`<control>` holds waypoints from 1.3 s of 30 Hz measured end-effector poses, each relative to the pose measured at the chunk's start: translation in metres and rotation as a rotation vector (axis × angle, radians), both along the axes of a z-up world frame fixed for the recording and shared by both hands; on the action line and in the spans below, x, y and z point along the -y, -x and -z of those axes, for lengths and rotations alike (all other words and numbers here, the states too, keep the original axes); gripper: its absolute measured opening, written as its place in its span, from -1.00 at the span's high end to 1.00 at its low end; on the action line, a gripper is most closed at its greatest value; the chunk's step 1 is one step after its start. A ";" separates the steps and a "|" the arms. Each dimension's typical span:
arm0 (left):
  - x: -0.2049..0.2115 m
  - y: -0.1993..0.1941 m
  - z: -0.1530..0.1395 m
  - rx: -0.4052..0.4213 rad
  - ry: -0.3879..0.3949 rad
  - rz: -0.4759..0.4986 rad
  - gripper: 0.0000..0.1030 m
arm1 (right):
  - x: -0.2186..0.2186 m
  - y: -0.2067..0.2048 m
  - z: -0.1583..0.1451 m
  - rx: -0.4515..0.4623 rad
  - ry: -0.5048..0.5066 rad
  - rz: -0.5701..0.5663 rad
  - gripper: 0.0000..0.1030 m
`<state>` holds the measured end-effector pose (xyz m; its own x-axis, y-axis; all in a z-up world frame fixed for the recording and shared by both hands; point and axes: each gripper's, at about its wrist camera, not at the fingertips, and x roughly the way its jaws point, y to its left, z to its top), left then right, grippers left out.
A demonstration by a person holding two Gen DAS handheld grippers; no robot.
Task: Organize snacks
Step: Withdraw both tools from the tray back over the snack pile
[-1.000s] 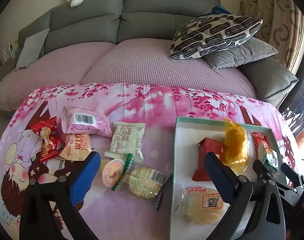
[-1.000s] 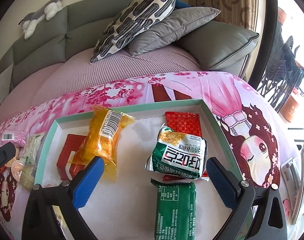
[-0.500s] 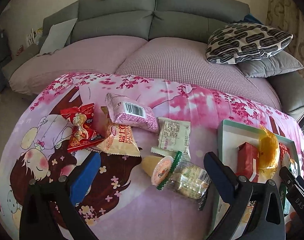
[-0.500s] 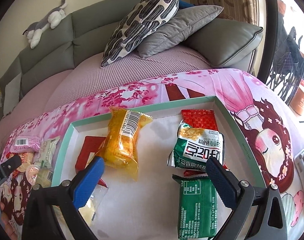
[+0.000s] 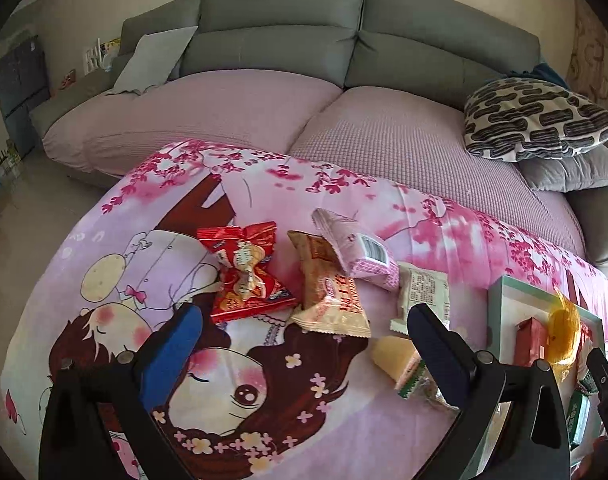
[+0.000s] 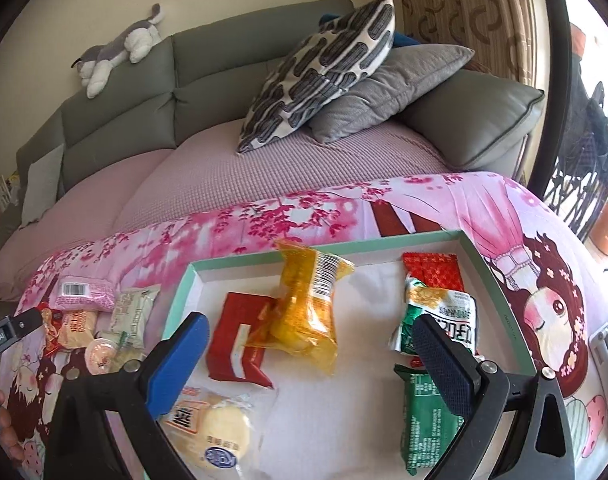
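The left gripper [image 5: 300, 344], jaws wide and empty, has swung leftward over the last second: the tray [image 5: 499, 300] that filled the right half of its view now sits at the right edge, and the loose snacks occupy the centre. Just beyond its fingertips lie the red packet [image 5: 244, 272] and the tan packet [image 5: 331, 300], touching, with the pink packet [image 5: 359, 252] above them and the pale sachet [image 5: 423, 292] to the right; a jelly cup [image 5: 399, 354] lies partly behind the right finger. The right gripper [image 6: 307, 354], also wide and empty, hangs over the tray, which has slid lower in its frame; inside lie a yellow bag [image 6: 307, 312], a red box [image 6: 240, 344], a cracker pack [image 6: 216, 428] and green packets [image 6: 427, 412]. Judged from this, the left gripper is lining up the next loose snack, probably the tan or red packet, for transfer to the tray.
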<state>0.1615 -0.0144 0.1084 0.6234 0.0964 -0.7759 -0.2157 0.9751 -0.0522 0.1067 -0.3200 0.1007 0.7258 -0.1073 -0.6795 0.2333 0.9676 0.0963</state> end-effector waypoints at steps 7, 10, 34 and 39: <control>-0.042 0.006 -0.006 0.015 0.027 -0.083 -0.99 | -0.053 -0.013 -0.015 0.012 0.076 -0.151 -0.99; -0.050 0.006 -0.003 0.008 0.048 -0.092 -0.99 | -0.076 -0.018 -0.016 0.008 0.091 -0.230 -0.98; 0.015 -0.019 0.044 -0.166 0.135 0.170 -0.98 | -0.134 -0.053 0.041 -0.245 0.089 -0.512 -0.57; 0.030 -0.025 0.055 -0.192 0.141 0.221 -0.86 | -0.118 -0.055 0.038 -0.247 0.085 -0.474 -0.56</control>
<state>0.1868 -0.0448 0.0539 0.4577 -0.1419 -0.8777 -0.0182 0.9855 -0.1689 0.1613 -0.2024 0.0631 0.5279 0.1312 -0.8391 -0.2245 0.9744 0.0111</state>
